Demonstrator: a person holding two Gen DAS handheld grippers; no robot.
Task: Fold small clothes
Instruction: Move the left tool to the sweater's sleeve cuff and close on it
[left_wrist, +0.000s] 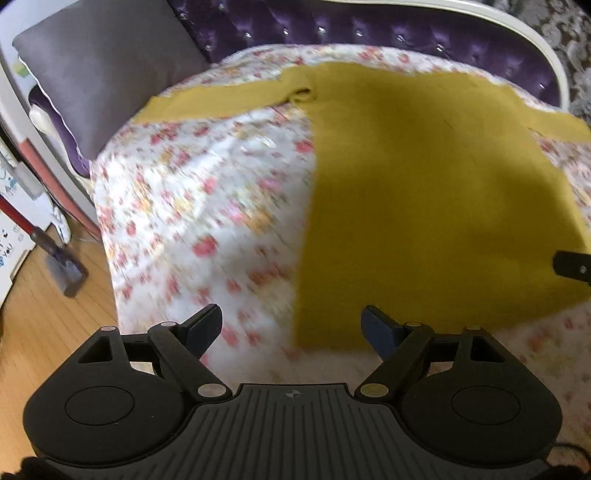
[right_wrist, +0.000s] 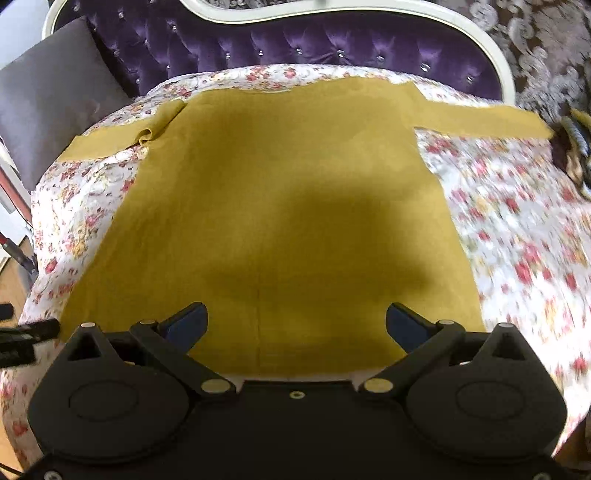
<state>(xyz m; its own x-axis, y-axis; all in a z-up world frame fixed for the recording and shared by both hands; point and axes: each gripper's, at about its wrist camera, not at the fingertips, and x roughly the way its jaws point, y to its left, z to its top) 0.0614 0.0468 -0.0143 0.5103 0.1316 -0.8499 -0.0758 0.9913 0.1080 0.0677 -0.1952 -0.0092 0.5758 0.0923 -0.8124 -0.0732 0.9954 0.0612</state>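
Mustard-yellow sweater (right_wrist: 273, 206) lying flat on a floral bedspread (right_wrist: 517, 229), both sleeves spread sideways, hem nearest the cameras. Right gripper (right_wrist: 295, 325) hovers over the hem, jaws wide apart and empty. Left gripper (left_wrist: 291, 325) hangs at the sweater's left hem corner, jaws likewise spread, gripping nothing. Purple tufted headboard (right_wrist: 295, 44) and grey pillow (left_wrist: 107, 59) lie beyond.

- The mustard-yellow sweater (right_wrist: 280, 192) lies flat and spread out, hem nearest both cameras, neckline toward the far edge.
- Both long sleeves stretch straight out sideways.
- The left sleeve (right_wrist: 118, 138) shows a small bunched wrinkle near the armpit.
- The right sleeve (right_wrist: 487, 120) lies smooth.
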